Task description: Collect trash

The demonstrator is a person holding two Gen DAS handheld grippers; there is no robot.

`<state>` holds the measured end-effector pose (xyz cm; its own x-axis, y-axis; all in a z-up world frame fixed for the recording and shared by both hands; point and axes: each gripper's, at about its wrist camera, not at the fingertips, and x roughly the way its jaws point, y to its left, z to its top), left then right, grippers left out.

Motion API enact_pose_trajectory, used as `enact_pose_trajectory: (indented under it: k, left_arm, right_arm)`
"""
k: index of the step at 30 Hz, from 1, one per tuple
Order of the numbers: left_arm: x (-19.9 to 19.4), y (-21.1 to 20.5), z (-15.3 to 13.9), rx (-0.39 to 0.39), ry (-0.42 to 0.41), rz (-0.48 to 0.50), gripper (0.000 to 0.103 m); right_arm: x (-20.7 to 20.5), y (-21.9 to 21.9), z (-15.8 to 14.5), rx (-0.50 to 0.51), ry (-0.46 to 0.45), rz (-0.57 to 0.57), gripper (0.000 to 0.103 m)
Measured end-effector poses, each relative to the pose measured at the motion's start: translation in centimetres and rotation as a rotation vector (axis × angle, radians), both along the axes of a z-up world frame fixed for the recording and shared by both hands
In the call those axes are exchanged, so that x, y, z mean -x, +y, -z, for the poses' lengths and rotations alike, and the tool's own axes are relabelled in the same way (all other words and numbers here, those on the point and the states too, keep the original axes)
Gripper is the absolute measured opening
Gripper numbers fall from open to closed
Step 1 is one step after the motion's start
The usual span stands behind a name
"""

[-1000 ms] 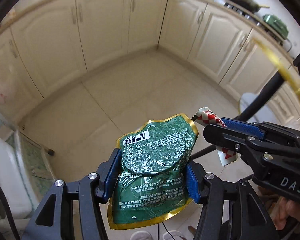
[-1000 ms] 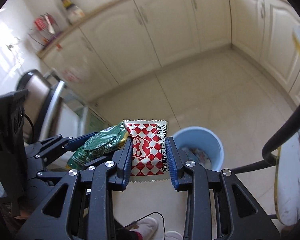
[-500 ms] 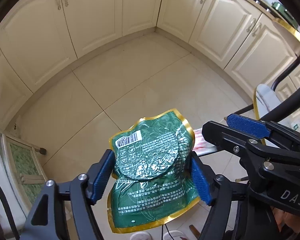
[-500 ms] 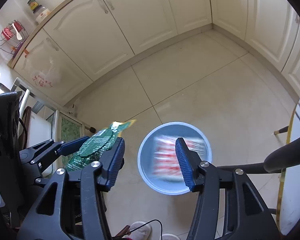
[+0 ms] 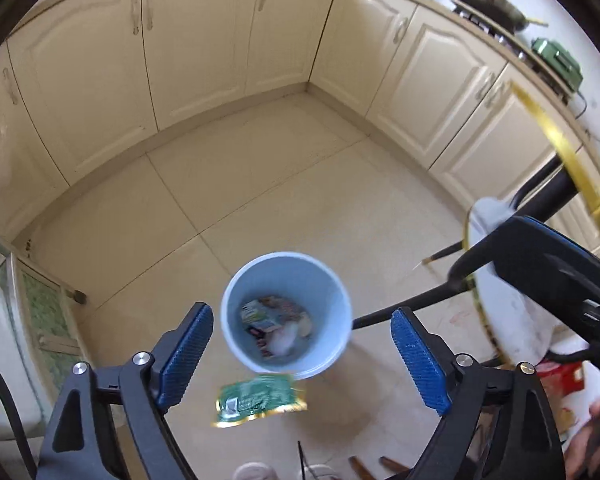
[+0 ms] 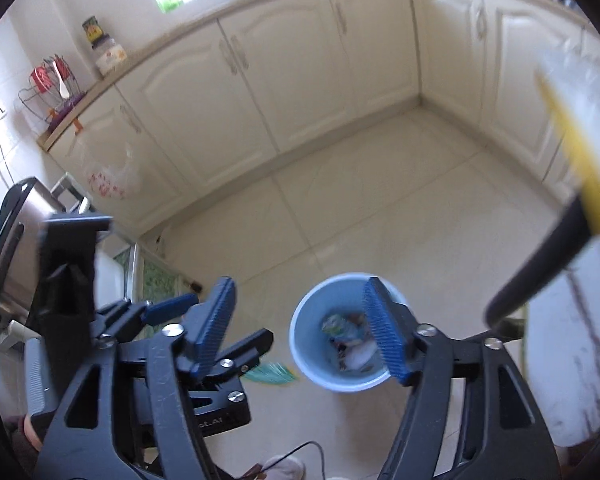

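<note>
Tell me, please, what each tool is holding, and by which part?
Nothing: the left tool and right tool are both open, and the green packet is loose.

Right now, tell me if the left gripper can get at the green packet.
Probably yes. The left gripper is open and empty, and the green packet, blurred, shows below it just outside the bin, with nothing between them.

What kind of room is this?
Most likely a home kitchen: cream cabinets line two walls under a countertop, a pan on a stove sits at the far right, and a utensil rack stands on the counter.
</note>
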<state>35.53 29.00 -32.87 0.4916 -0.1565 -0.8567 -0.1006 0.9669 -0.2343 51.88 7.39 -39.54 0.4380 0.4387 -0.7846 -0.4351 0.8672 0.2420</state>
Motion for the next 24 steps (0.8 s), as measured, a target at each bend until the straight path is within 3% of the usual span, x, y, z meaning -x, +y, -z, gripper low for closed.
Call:
enact_pose_trajectory:
  k: [7, 11, 15, 19, 22, 24]
  left_arm:
    - [3.8, 0.5, -3.1, -0.021, -0.079, -0.028, 0.088]
    - [7.1, 0.2, -4.2, -0.096, -0.104, -0.054, 0.086]
    - [10.0, -1.2, -7.9, -0.122, -0.219, -0.052, 0.087]
    - [11.9, -3.8, -12.3, -0.116, -0.351, -0.034, 0.088]
    - [12.9, -6.3, -15.7, -0.118, -0.445, -0.012, 0.095]
    - [13.6, -8.2, -17.1, -0.132, -0.498, 0.01, 0.099]
  right_arm:
    - [2.4, -1.6, -2.9, -0.034, -0.041, 0.006, 0.07]
    - [3.2, -1.5, -3.0, -0.047, -0.021, -0.013, 0.07]
    - [5.1, -1.6, -5.0, -0.044, -0.098, -0.03, 0.07]
    - [7.5, -3.5, -10.4, -0.076, -0.233, -0.029, 0.07]
    - [8.6, -6.1, -14.4, -0.065, -0.316, 0.004, 0.085]
    - [9.0, -9.0, -17.1, -0.059, -0.37, 0.039, 0.086]
